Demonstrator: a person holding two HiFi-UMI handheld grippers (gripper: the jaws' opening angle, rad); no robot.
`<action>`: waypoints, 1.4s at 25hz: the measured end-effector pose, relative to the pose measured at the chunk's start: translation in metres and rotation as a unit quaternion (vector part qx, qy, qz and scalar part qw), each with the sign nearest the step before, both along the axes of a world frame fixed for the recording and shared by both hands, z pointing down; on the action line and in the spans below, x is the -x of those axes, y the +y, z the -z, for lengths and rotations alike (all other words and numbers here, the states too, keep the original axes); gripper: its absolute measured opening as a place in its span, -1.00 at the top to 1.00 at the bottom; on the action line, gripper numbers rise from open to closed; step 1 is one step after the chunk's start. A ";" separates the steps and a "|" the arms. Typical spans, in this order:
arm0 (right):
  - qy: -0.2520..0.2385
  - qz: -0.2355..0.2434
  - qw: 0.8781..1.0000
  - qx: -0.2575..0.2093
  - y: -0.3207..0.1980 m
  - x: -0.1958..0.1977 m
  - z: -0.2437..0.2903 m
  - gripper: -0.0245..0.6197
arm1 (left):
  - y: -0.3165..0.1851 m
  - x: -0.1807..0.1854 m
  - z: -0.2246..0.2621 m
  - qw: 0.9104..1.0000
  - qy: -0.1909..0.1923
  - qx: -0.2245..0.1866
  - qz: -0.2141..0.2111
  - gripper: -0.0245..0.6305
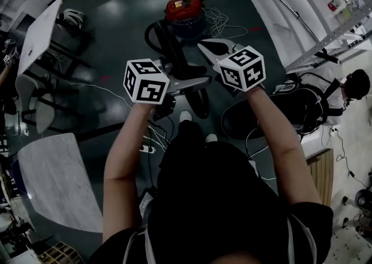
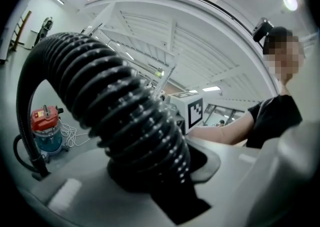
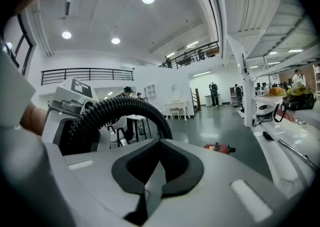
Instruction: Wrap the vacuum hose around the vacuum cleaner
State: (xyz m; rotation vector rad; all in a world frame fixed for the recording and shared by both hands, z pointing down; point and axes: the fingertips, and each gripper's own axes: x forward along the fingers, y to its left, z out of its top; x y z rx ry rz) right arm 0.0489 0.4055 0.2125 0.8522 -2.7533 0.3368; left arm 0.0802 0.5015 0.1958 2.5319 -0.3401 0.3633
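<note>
The vacuum cleaner [image 1: 185, 10], with a red top and a blue body, stands on the dark floor ahead of me. Its black ribbed hose [image 1: 171, 47] loops from it back to my left gripper [image 1: 185, 82]. In the left gripper view the hose [image 2: 125, 116] fills the space between the jaws, and the left gripper [image 2: 165, 171] is shut on it; the vacuum cleaner [image 2: 47, 131] shows small at the left. My right gripper [image 1: 210, 47] is beside it, to the right, pointing toward the vacuum. Its jaws [image 3: 157, 168] are shut with nothing between them; the hose [image 3: 120, 106] arcs just left of them.
A coiled white cable [image 1: 224, 24] lies right of the vacuum. A white table [image 1: 38, 36] and a grey round-cornered table [image 1: 58, 178] stand at the left. A long white bench [image 1: 290, 18] runs along the right, with another person [image 1: 354, 85] and a black chair [image 1: 290, 109] beside it.
</note>
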 end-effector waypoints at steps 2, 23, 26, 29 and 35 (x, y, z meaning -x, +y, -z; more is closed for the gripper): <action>0.004 -0.004 1.000 -0.012 -0.011 0.004 0.005 0.92 | -0.006 0.002 0.003 1.000 -0.005 -0.004 -0.010 0.48; 0.015 0.093 0.987 -0.130 -0.146 0.112 0.053 0.05 | -0.096 0.076 0.029 0.986 0.012 0.012 -0.163 0.46; 0.015 0.104 0.985 -0.138 -0.164 0.135 0.053 -0.09 | -0.112 0.097 0.030 0.983 0.022 0.021 -0.179 0.46; 0.026 0.120 0.982 -0.146 -0.178 0.153 0.050 -0.17 | -0.120 0.113 0.031 0.977 0.029 0.030 -0.209 0.46; 0.075 0.139 0.966 -0.203 -0.200 0.188 0.049 -0.36 | -0.129 0.141 0.027 0.961 0.034 0.048 -0.270 0.46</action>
